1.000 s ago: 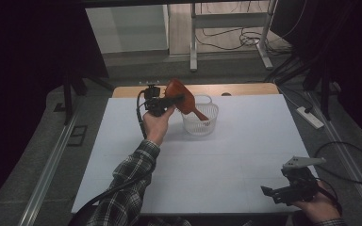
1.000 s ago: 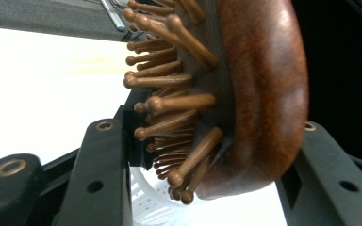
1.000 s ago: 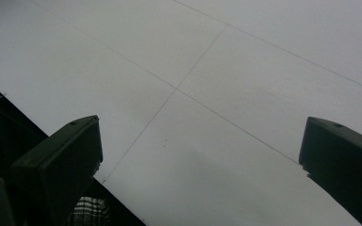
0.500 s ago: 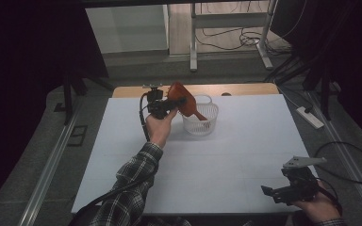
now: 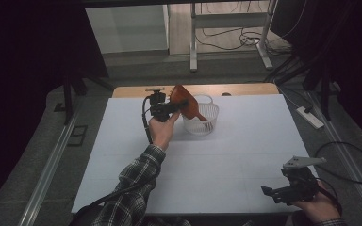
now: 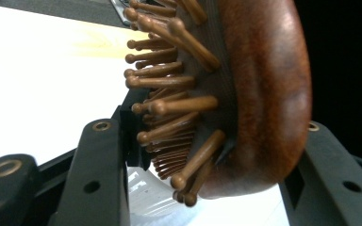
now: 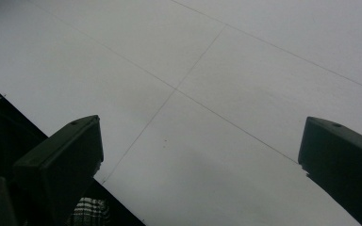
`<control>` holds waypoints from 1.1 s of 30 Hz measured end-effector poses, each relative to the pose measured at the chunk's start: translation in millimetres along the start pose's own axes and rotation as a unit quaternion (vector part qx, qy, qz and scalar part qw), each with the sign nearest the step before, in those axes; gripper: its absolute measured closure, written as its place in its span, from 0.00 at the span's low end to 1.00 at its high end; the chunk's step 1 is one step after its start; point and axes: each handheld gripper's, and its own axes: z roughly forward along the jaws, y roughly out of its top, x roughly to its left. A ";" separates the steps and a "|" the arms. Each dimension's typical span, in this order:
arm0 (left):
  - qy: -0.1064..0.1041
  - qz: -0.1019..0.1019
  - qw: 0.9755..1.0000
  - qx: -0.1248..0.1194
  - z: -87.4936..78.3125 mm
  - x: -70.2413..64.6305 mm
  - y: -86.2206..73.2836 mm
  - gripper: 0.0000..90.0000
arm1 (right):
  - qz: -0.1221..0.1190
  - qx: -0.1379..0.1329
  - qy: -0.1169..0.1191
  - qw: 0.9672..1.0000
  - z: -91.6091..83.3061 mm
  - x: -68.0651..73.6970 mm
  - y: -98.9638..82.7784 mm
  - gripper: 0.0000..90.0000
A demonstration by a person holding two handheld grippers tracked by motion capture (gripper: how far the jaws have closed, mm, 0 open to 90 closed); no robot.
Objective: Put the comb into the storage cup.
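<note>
A reddish-brown wooden hairbrush point(image 5: 183, 100) is held above the rim of a white mesh basket point(image 5: 202, 124) at the far middle of the table, its handle slanting down into the basket. My left gripper point(image 5: 176, 105) is shut on the brush head. In the left gripper view the brush point(image 6: 264, 94) sits between the jaws of that gripper point(image 6: 207, 165), bristles toward the left jaw and smooth back against the right. The jaws have just been easing open slightly with the brush still between them. My right gripper point(image 5: 269, 193) rests open and empty at the near right edge, over bare table point(image 7: 200, 155).
The white tabletop point(image 5: 245, 155) has a wooden strip point(image 5: 245, 88) along its far edge. A power strip point(image 5: 309, 117) and cables lie on the floor to the right. Metal rails run along both sides of the table.
The left gripper and the brush have shifted slightly right and down toward the basket. The right gripper has stayed where it was.
</note>
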 end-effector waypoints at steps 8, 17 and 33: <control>0.013 -0.001 1.000 0.008 0.5 2.4 1.8 0.51 | -0.001 0.003 0.000 1.000 0.6 0.4 0.4 0.01; 0.030 -0.010 0.999 0.016 2.1 9.4 1.3 0.40 | -0.002 0.003 0.000 1.000 0.8 0.4 0.5 0.01; 0.034 0.021 0.999 0.030 3.8 6.8 3.6 0.17 | -0.001 0.002 0.000 1.000 0.2 0.3 0.1 0.01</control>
